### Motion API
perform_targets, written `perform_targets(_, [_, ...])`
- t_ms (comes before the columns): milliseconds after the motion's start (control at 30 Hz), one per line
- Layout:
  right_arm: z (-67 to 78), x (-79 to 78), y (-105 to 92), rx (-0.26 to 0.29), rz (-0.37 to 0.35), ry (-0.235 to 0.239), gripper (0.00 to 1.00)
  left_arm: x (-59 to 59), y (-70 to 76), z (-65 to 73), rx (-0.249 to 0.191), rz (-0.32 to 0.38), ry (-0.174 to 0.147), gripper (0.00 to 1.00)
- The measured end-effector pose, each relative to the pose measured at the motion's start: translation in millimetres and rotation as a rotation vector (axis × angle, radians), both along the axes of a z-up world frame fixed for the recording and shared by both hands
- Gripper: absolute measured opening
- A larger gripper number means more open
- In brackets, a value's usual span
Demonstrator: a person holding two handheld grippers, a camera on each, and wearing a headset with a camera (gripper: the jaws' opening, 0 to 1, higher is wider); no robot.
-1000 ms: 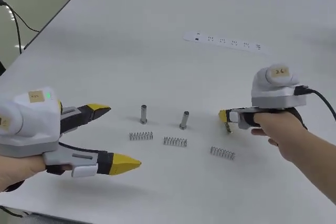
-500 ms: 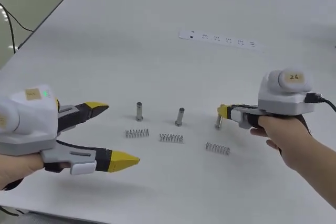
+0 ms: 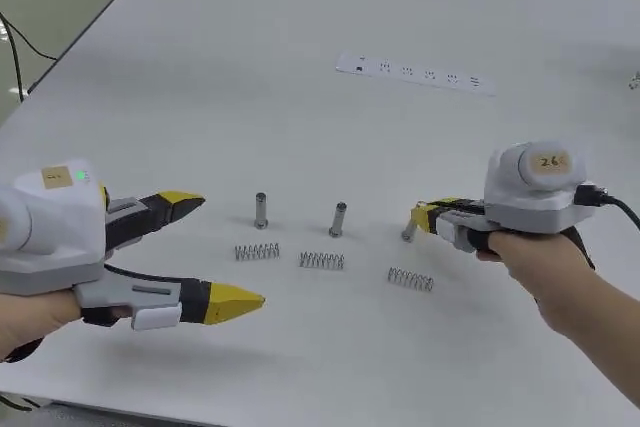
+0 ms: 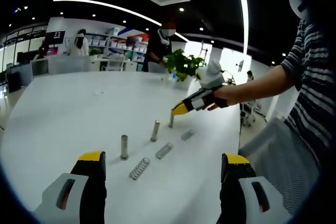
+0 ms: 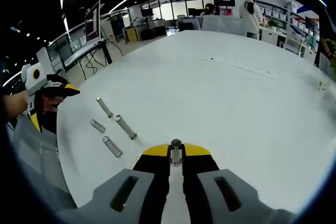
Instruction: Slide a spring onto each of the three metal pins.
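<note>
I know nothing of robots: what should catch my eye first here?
The left tool hangs at the near left of the white table, its yellow-tipped jaws wide open. At the right, the right tool pinches one pin. Between them stand two upright pins, with three springs lying in a row in front.

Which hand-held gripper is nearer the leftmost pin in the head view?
Left. The left hand-held gripper, open, sits just left of the leftmost pin; the right hand-held gripper is beyond the middle pin, shut on the rightmost pin.
</note>
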State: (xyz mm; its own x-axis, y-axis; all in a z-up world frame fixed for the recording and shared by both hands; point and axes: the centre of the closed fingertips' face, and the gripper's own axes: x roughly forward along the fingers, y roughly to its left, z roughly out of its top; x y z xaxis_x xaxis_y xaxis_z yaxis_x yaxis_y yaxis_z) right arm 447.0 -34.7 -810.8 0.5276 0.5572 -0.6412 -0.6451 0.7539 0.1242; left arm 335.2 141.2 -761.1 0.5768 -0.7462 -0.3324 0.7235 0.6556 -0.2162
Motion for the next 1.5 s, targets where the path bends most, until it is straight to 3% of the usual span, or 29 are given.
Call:
perform_targets(367, [-0.7, -0.1, -2.5, -0.026, 0.018, -0.021, 0.05, 0.5, 2.0, 1.2, -0.002, 0.009, -0.003, 0.87])
perform_targets(700, [-1.7, -3.0, -1.2, -0.078, 0.078, -0.059, 0.05, 2.2, 1.2, 6.1, -0.015, 0.013, -0.010, 0.87])
perform_targets(1500, [-4.3, -6.4, -2.0, -0.065, 0.066, -0.038, 0.06, -0.5, 1.3, 7.6, -0.016, 0.010, -0.007, 0.87])
